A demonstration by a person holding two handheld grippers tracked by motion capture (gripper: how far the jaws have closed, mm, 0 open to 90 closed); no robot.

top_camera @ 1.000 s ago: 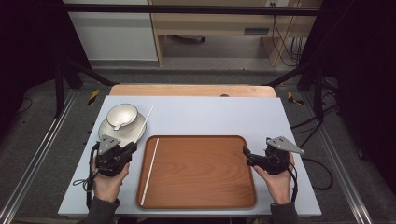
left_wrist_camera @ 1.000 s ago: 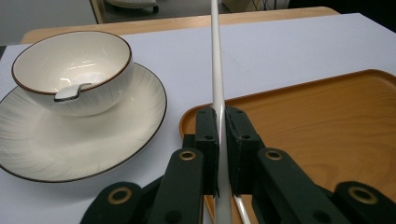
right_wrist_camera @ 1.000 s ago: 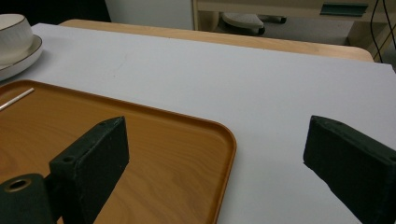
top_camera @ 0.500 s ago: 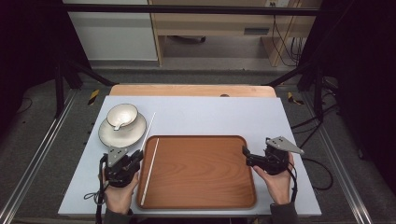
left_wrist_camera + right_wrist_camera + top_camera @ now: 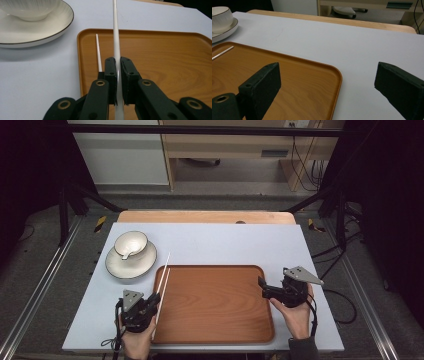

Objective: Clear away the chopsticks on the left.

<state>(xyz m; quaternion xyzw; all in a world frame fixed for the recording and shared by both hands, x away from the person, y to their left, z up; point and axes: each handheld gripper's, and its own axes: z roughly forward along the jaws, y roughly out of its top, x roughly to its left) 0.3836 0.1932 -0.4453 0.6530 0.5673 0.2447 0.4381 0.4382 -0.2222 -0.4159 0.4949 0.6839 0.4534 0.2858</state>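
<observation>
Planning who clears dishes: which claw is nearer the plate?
Left. The left claw sits just below the plate, clamping a chopstick; the right claw is across the tray.

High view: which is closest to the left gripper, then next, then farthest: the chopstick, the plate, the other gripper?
From the left gripper:
1. Chopstick, clamped between its jaws, over the tray's left edge.
2. Plate, back left, holding the bowl.
3. Right gripper, across the tray at its right edge.

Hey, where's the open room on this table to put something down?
Free: the pale table top beyond the brown wooden tray, right of the white plate carrying a white bowl. The tray's middle is bare too. Crowded: its left edge, where the left gripper grips a white chopstick.
</observation>
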